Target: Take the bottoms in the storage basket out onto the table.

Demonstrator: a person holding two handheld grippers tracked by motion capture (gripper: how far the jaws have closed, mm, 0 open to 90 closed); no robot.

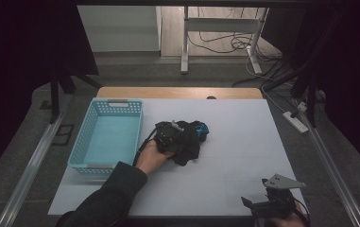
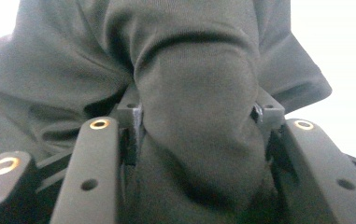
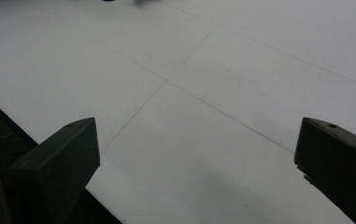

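A dark cloth (image 1: 187, 142) lies bunched at the middle of the white table (image 1: 234, 156), with something blue (image 1: 202, 127) showing at its far edge. My left gripper (image 1: 170, 134) is in the cloth, and in the left gripper view a thick fold of dark cloth (image 2: 199, 121) is squeezed between its two jaws. My right gripper (image 1: 267, 201) rests at the table's near right edge, its jaws wide apart over bare white surface (image 3: 203, 116) with nothing between them.
A light blue plastic basket (image 1: 106, 136) stands left of the cloth, and nothing shows inside it. The table's near edge (image 3: 73, 172) runs just below my right gripper. Cables and a white desk frame (image 1: 225, 33) lie on the floor beyond the table.
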